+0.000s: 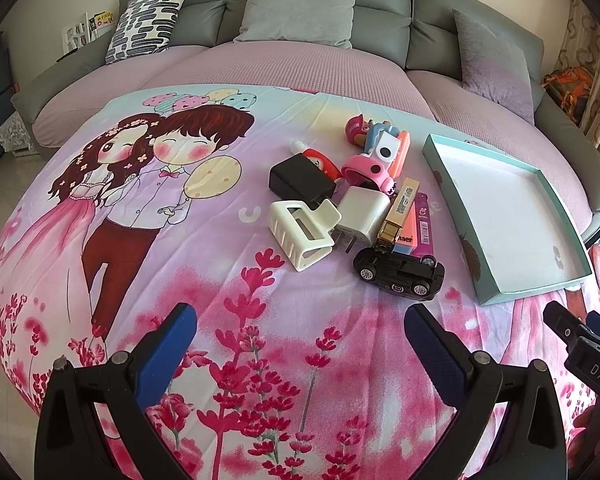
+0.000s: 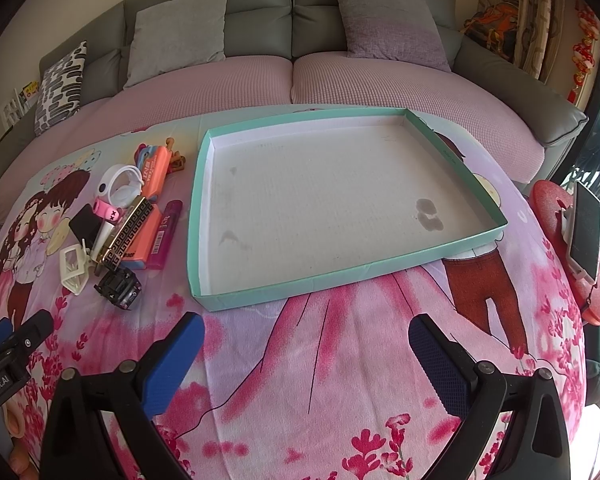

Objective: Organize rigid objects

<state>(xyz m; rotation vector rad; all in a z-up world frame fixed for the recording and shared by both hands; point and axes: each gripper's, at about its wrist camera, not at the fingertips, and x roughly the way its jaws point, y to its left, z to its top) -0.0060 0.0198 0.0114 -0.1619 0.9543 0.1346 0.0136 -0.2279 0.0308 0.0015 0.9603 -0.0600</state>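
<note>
Teal cardboard walls frame the shallow tray (image 1: 500, 216) at the right of the left wrist view; its white floor holds nothing and shows only a faint stain. Just left of it, on the pink cartoon-printed blanket (image 1: 140, 208), lies the pile of small rigid things: a black toy car (image 1: 399, 274) nearest the camera, a white hair claw clip (image 1: 302, 232), a white plug charger (image 1: 360, 212) and a black charger (image 1: 300, 180) pressed together, a gold harmonica (image 1: 398, 210) lying across an orange eraser block (image 1: 406, 236), and a pink toy camera (image 1: 366, 170) behind. None of them touches the tray. The left gripper (image 1: 300, 344) hovers above the blanket in front of the pile, its blue-padded fingers wide apart and holding nothing. The right gripper (image 1: 576, 340) shows only partly at the right edge.

From the right wrist view the tray (image 2: 196, 208) fills the middle, bare inside apart from a few grey smudges. The pile sits just beside its left wall: the toy car (image 2: 119, 288), the claw clip (image 2: 73, 270), the harmonica (image 2: 126, 234), and a magenta tube (image 2: 165, 236) closest to the wall. The right gripper (image 2: 306, 348) hangs over the blanket in front of the tray, fingers spread and empty. A grey sofa (image 2: 260, 20) stands behind.
</note>
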